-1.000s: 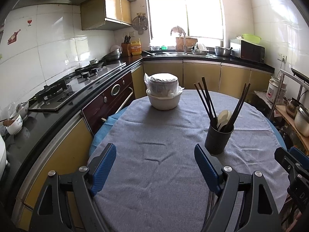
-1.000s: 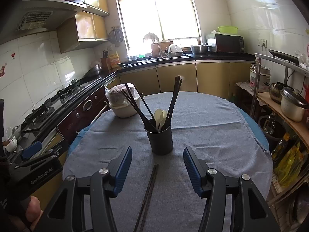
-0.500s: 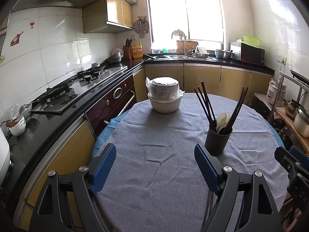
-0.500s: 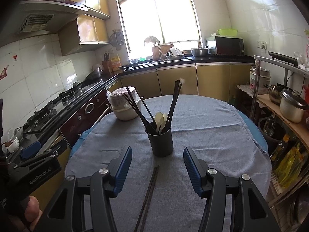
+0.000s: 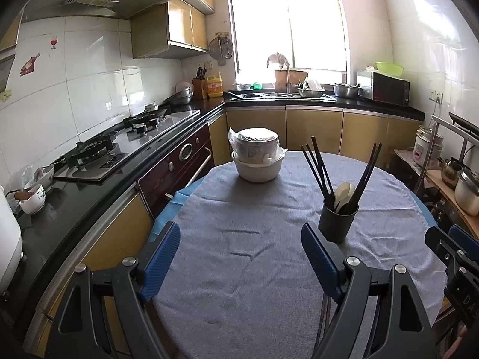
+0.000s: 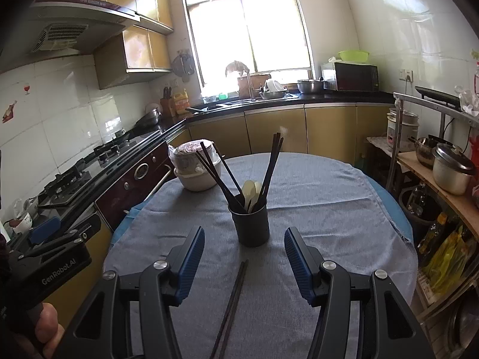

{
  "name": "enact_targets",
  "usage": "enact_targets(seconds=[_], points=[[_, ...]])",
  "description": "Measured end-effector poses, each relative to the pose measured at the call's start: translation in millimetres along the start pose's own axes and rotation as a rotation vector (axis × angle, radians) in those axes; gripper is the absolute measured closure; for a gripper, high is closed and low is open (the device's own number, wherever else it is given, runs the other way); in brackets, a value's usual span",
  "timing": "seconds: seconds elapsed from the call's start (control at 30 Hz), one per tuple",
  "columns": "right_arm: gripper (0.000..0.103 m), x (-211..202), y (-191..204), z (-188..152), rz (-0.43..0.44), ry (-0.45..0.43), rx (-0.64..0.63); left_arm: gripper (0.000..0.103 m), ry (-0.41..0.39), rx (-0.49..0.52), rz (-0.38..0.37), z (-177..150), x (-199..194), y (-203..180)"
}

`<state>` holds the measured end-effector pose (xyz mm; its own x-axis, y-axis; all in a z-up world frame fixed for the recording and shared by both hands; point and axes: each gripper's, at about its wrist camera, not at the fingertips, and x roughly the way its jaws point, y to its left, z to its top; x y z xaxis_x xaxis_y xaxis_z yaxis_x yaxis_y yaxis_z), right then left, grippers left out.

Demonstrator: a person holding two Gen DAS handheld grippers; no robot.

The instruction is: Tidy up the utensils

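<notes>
Right wrist view: the right gripper [image 6: 244, 257] gapes wide, holding nothing, above loose chopsticks [image 6: 232, 299] lying on the cloth [image 6: 329, 209] just before the cup [image 6: 251, 223] of chopsticks and spoons. Bare cloth runs to the table's right edge. Left gripper [image 5: 241, 257] also gapes wide, unladen, over open cloth; a bowl [image 5: 257, 169] sits far back.

Bright daylight via window [image 5: 287, 30], blown out; fisheye edges dark, warped.
</notes>
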<state>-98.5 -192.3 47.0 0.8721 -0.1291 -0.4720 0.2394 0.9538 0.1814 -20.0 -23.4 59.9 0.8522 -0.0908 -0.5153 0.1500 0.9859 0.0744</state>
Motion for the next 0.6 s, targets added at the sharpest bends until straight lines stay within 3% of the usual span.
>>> enact_targets(seconds=[0.6], points=[[0.043, -16, 0, 3, -0.003, -0.042, -0.010, 0.019, -0.032, 0.001, 0.005, 4, -17, -2]])
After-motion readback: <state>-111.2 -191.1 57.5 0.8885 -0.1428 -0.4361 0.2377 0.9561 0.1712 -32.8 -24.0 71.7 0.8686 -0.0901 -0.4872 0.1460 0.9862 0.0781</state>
